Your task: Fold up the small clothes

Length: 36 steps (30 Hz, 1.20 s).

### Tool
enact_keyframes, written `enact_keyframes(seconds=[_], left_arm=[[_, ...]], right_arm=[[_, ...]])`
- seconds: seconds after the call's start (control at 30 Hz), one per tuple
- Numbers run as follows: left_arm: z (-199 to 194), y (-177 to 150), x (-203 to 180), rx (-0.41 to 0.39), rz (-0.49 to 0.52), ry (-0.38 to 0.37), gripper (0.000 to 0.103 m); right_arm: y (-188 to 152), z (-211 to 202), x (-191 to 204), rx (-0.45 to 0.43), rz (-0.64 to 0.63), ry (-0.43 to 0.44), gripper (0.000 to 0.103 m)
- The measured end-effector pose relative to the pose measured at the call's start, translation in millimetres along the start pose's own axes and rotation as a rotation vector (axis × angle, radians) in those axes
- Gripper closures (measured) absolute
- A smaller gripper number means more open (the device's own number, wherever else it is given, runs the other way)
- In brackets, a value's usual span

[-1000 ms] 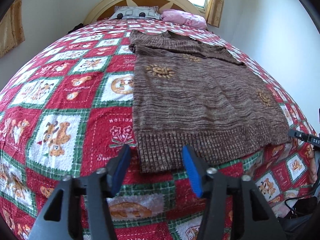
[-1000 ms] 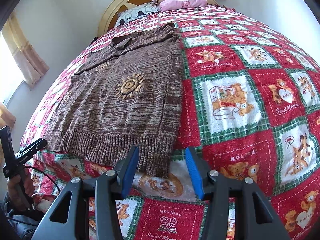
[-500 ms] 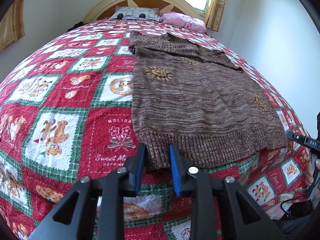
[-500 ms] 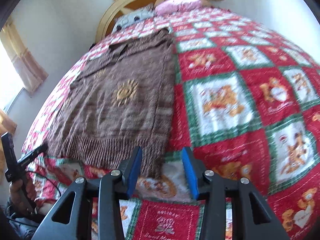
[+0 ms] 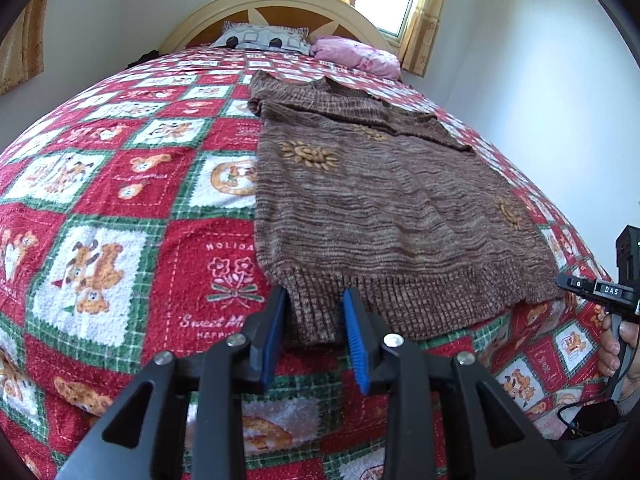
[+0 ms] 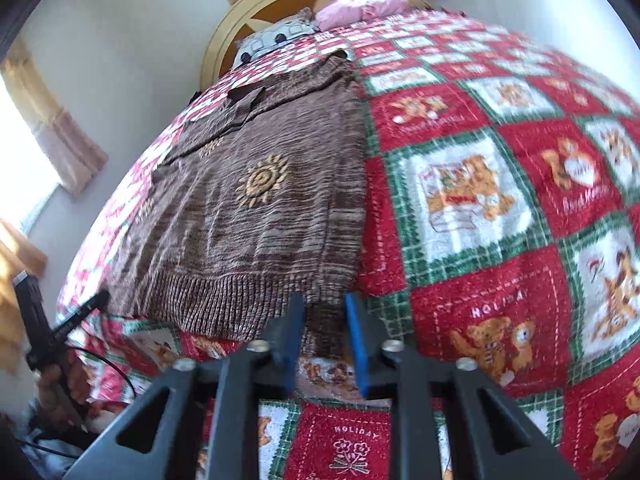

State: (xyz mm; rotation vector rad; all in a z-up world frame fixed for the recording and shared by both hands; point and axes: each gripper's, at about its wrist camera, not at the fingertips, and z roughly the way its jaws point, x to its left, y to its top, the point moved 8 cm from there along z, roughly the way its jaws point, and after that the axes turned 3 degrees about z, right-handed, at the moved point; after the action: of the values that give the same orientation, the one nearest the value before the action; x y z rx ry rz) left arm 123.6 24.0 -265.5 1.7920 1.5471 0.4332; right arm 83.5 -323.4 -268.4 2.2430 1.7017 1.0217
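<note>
Closing in on the brown sweater, spread flat on the quilted bed: left hand-held gripper and right hand-held gripper have each narrowed around a hem corner since a second ago, jaws apart, corner between, not clamped. Grasp looks imminent; fold not yet begun.

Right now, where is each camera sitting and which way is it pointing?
Left wrist: on the left gripper, low at the foot of the bed, facing the headboard; its fingers straddle the sweater hem's left corner; the right hand shows at the right edge.
Right wrist: on the right gripper, same direction, fingers straddling the hem's right corner; the left hand shows at the left edge.
Shared: sweater, bedspread, pink pillow.
</note>
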Motion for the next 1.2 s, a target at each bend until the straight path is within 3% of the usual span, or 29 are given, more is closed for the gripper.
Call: enact_keyframes(seconds=[0.17, 0.27, 0.37, 0.4, 0.43, 0.47, 0.77, 0.93, 1.2], left_arm=[[-1.7, 0.1, -2.2, -0.001, 0.012, -0.003, 0.074], [-1.5, 0.5, -0.6, 0.001, -0.010, -0.012, 0.074], [-1.6, -0.2, -1.4, -0.002, -0.010, -0.005, 0.070], [-2.8, -0.3, -2.9, -0.004, 0.004, -0.008, 0.075], [-4.5, 0.4, -2.8, -0.012, 0.005, -0.021, 0.096], [-5.4, 1.1, -3.1, -0.013, -0.002, -0.048, 0.095], [-38.4, 33.9, 0.8, -0.116, -0.111, -0.190, 0.096], [-47.4, 59.8, 0.4, -0.159, -0.133, -0.231, 0.096], [-43.7, 103.8, 10.9, -0.208, -0.183, -0.256, 0.096]], right_arm=[[-5.0, 4.3, 12.9, 0.028, 0.020, 0.097, 0.086], [-6.1, 8.0, 16.7, 0.028, -0.004, 0.083, 0.086], [-4.8, 7.7, 11.6, 0.026, 0.052, 0.126, 0.086], [-5.2, 6.7, 10.7, 0.022, 0.047, 0.127, 0.086], [-5.0, 5.7, 11.2, 0.017, 0.042, 0.122, 0.090], [-3.7, 4.4, 10.8, 0.012, 0.039, 0.114, 0.097], [30.2, -44.8, 17.2, -0.139, 0.069, 0.221, 0.097], [57.9, -56.3, 30.7, -0.180, 0.083, 0.276, 0.097], [105.7, -65.4, 48.4, -0.248, 0.039, 0.286, 0.097]])
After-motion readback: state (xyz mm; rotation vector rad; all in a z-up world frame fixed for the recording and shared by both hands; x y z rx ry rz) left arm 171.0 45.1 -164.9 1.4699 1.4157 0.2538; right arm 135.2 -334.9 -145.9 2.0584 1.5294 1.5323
